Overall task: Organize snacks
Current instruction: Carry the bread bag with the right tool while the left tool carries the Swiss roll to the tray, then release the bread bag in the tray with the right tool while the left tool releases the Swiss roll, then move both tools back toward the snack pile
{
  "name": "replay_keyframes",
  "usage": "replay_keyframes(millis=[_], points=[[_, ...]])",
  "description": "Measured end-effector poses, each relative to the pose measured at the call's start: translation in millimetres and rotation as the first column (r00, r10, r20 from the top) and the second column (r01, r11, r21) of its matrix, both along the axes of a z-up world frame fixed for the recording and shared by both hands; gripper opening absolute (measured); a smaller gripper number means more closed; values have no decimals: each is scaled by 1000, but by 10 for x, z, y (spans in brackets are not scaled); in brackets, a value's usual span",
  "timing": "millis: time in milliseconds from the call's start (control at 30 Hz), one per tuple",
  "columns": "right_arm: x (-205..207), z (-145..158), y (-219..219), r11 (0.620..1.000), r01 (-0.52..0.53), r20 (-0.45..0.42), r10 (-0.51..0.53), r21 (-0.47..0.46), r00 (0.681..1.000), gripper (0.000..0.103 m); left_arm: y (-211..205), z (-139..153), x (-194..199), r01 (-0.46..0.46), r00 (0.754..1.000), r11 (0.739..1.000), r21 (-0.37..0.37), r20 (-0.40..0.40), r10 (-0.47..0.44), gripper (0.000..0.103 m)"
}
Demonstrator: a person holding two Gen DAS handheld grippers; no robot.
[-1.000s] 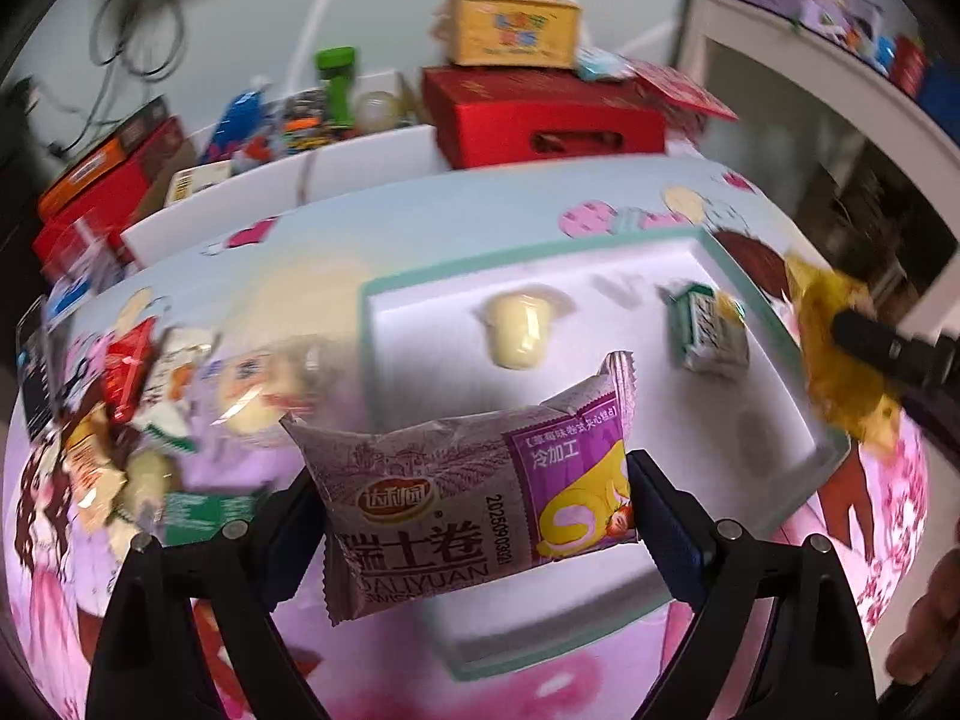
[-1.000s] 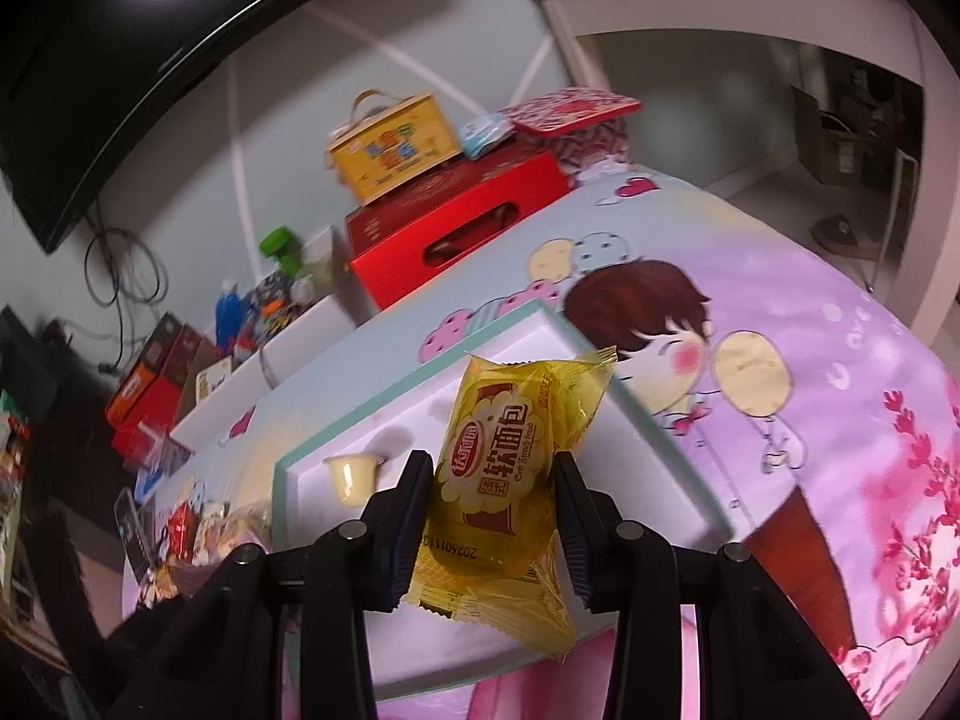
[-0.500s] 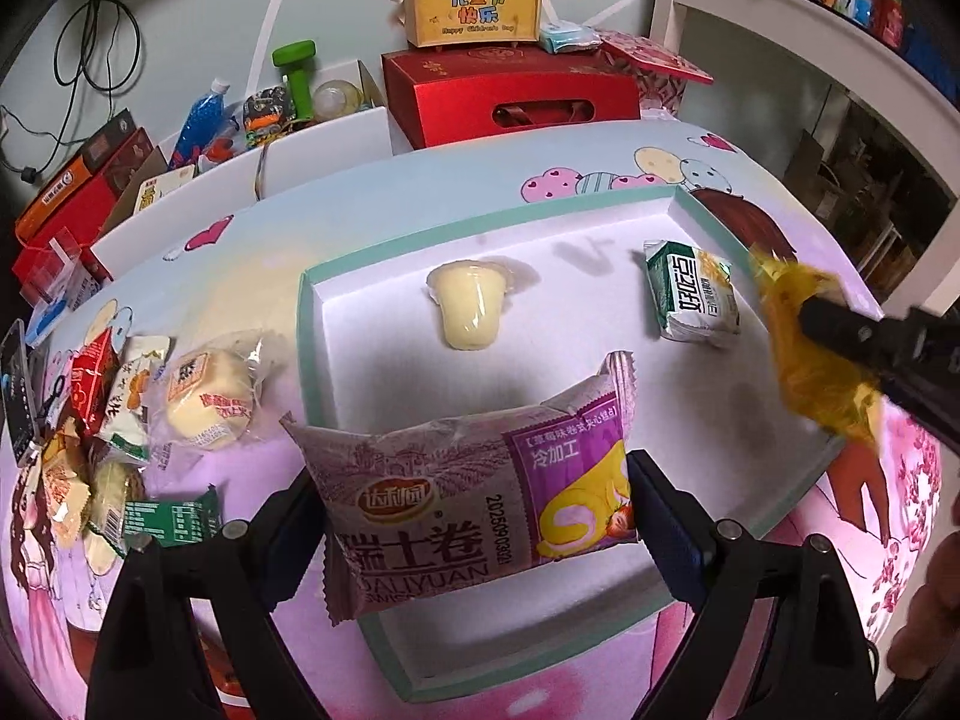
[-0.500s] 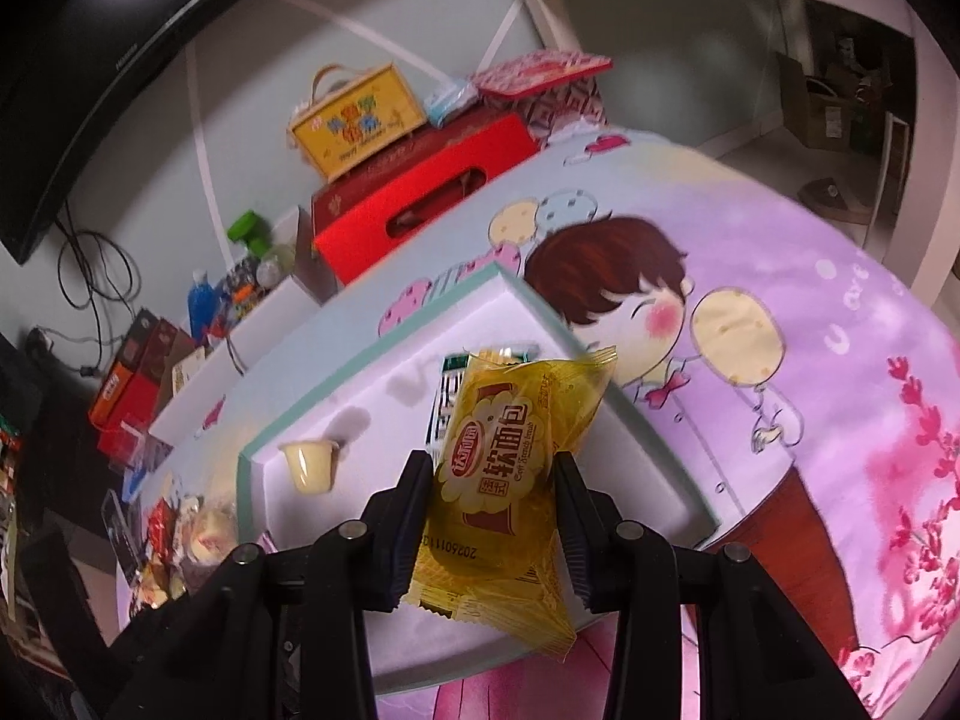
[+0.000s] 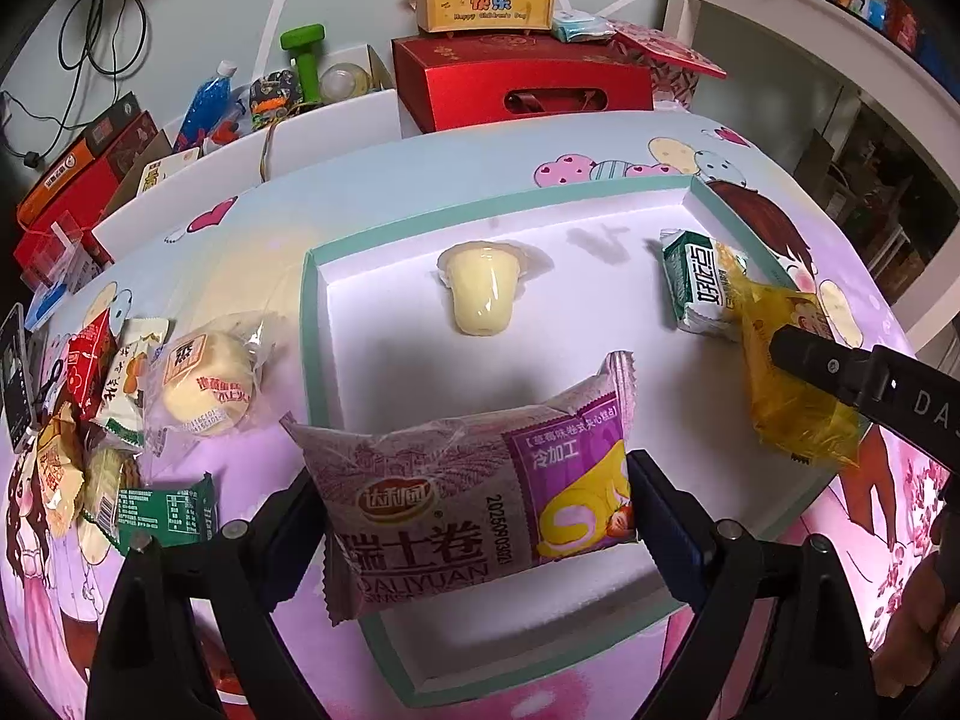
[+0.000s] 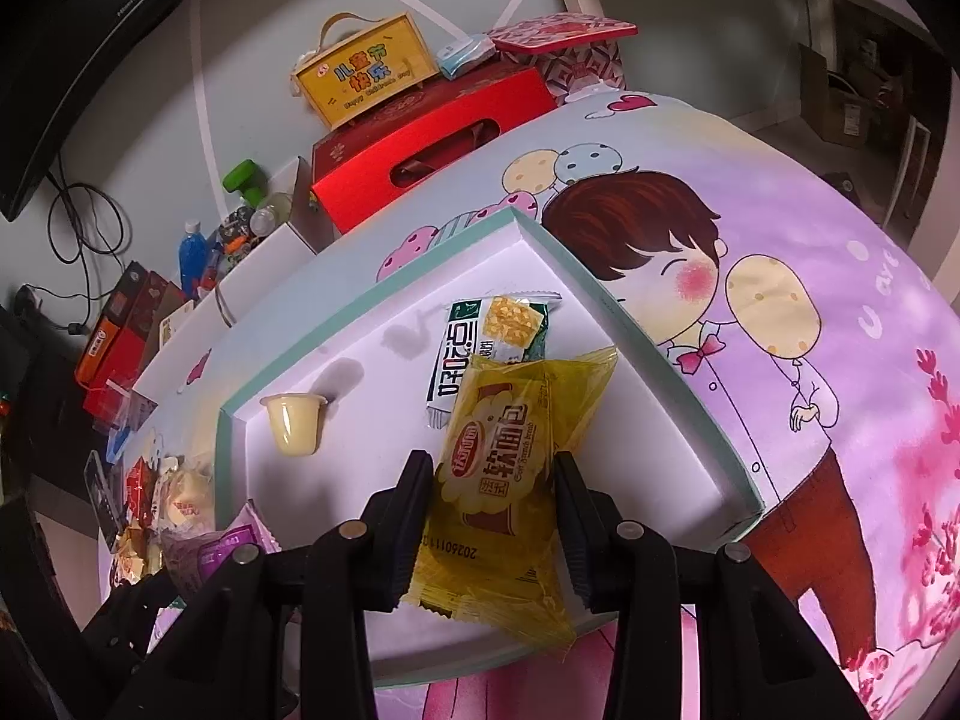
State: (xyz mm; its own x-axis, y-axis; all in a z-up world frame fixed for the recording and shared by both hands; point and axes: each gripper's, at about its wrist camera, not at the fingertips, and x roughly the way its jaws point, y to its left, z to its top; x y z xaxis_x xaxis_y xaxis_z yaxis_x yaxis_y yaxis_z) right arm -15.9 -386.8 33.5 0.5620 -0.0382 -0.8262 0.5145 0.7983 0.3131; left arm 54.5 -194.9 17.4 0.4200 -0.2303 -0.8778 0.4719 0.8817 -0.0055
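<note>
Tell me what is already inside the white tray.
Two snacks lie in the white tray: a yellow jelly cup and a green-and-white packet. The tray floor under the two held packets is covered.

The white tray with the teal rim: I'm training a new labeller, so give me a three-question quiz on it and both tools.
1. True or false: the pale yellow jelly cup lies inside the white tray with the teal rim.
2. Which packet does the right tool hold: A) the purple Swiss roll packet, B) the yellow soft bread packet, C) the green and white cracker packet?
3. Fill in: the left tool grips the ____ packet.

Key: 1 true; 2 B; 3 purple Swiss roll.
</note>
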Motion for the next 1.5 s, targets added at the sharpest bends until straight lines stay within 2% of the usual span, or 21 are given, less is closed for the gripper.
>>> replay_keyframes(millis=[333,367,433,600,667,800,967,1100,1233,1500], points=[[-5,14,-12,1000,10,-1,-10,-5,1000,45,-32,-2,-2,6,1000,1000,9,13,-6,95],[-8,16,-20,1000,13,-1,-13,-4,1000,53,-37,0,-9,5,1000,1000,13,19,-6,96],[-14,16,-34,1000,20,-2,-20,-5,1000,60,-41,17,-20,0,999,1000,22,41,-1,96],[-12,33,-26,1000,16,-1,-16,-13,1000,61,22,62,0,-21,999,1000,-10,43,21,96],[-8,35,-22,1000,14,0,-14,-15,1000,68,54,99,3,-26,999,999,-30,45,28,97],[-8,45,-22,1000,16,8,-16,-14,1000,75,85,159,-2,-36,998,998,-48,57,39,97],[-1,39,-14,1000,14,10,-14,-17,1000,86,189,228,39,-86,994,993,-76,59,91,97],[7,29,-3,1000,15,7,-15,-24,1000,93,327,275,96,-156,985,984,-86,66,162,97],[16,26,9,999,10,9,-10,-31,1000,100,536,315,170,-245,966,963,-110,57,252,97],[47,17,69,999,-11,11,11,-45,1000,103,1046,330,281,-394,916,909,-135,18,400,97]])
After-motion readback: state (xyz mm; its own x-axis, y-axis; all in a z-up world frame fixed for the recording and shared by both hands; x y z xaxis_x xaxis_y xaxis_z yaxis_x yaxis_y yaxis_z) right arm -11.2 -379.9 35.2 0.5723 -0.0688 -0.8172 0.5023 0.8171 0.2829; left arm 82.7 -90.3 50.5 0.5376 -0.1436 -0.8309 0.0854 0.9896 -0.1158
